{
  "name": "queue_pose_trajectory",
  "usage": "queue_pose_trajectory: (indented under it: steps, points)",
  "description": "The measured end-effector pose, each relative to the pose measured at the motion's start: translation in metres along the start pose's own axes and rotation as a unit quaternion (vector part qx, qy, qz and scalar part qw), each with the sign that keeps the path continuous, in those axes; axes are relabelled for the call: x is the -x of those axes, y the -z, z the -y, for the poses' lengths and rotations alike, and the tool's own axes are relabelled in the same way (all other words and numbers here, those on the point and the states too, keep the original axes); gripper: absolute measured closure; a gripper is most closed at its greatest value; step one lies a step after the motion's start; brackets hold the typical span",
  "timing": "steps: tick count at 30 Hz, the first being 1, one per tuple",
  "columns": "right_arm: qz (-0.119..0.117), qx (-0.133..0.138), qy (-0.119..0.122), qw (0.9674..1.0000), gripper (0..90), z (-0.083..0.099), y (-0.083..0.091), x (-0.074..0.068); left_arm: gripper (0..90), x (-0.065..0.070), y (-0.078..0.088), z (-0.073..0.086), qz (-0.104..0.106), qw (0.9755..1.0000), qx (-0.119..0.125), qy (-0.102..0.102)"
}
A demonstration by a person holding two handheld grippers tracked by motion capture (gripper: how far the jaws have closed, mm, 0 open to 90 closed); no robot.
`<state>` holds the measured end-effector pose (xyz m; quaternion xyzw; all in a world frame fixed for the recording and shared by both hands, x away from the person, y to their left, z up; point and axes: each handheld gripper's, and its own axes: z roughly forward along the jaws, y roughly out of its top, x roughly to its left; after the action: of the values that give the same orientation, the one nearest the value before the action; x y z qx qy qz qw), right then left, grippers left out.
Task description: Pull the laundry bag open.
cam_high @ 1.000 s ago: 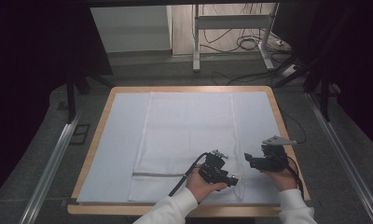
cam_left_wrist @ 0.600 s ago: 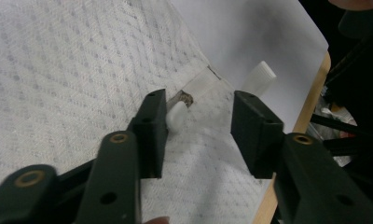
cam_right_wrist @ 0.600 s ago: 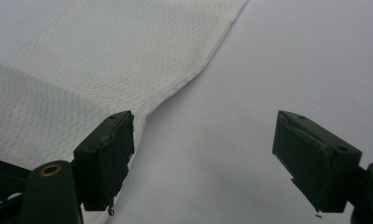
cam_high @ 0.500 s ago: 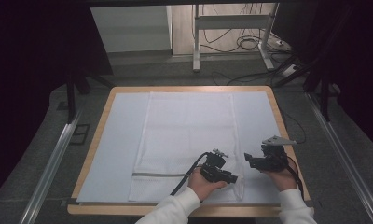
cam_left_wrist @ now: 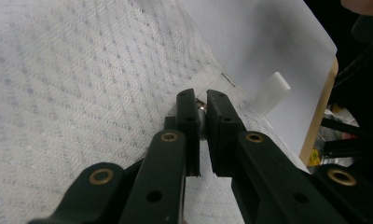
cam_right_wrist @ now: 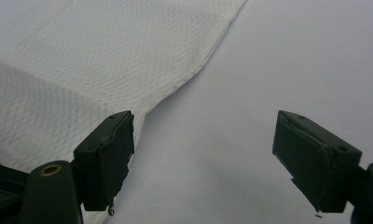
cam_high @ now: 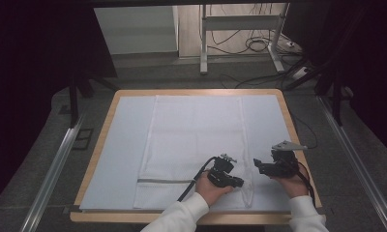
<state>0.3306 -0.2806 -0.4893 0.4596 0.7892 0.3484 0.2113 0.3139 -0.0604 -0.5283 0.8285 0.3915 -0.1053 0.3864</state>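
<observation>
A white mesh fabric bag (cam_high: 196,140) lies flat on the pale sheet that covers the table (cam_high: 124,145). A grey zipper line (cam_high: 165,181) runs across its near end. My left gripper (cam_high: 240,183) is at the bag's near right corner. In the left gripper view its jaws (cam_left_wrist: 201,100) have just been closing. They stand almost together, pinching a small metal zipper pull (cam_left_wrist: 202,108) at their tips. My right gripper (cam_high: 257,164) sits just right of the bag. It is open (cam_right_wrist: 204,122) over bare sheet, and the bag's edge (cam_right_wrist: 82,56) lies by its left jaw.
A small white tab (cam_left_wrist: 271,91) lies on the sheet beyond the bag's corner. The wooden table rim (cam_high: 191,92) frames the sheet. Metal rails (cam_high: 56,164) run along the floor on both sides. Desk legs and cables (cam_high: 259,46) stand beyond the far edge.
The left gripper's jaws have drawn together at the bag's near right corner. Both hands have stayed about where they were.
</observation>
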Motion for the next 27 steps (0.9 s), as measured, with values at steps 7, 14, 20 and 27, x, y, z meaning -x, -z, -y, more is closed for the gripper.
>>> queue_pose_trajectory:
  steps: [7,14,20,27]
  points:
    - [0.001,0.0,0.001,1.0,20.2,0.0,0.0,0.0,86.8,0.0,0.003,0.0,0.004,1.0,0.0,-0.006]
    - [0.001,0.001,-0.004,1.0,20.2,0.0,0.002,0.002,87.0,0.0,0.014,0.0,0.008,0.9998,0.014,-0.009]
    - [-0.026,0.022,-0.064,0.9974,20.6,-0.005,0.009,0.004,87.0,-0.001,0.024,-0.001,0.009,0.9997,0.021,-0.012]
    - [-0.063,-0.002,-0.092,0.9937,21.2,-0.008,0.008,0.003,87.0,-0.002,0.03,0.0,0.012,0.9995,0.028,-0.013]
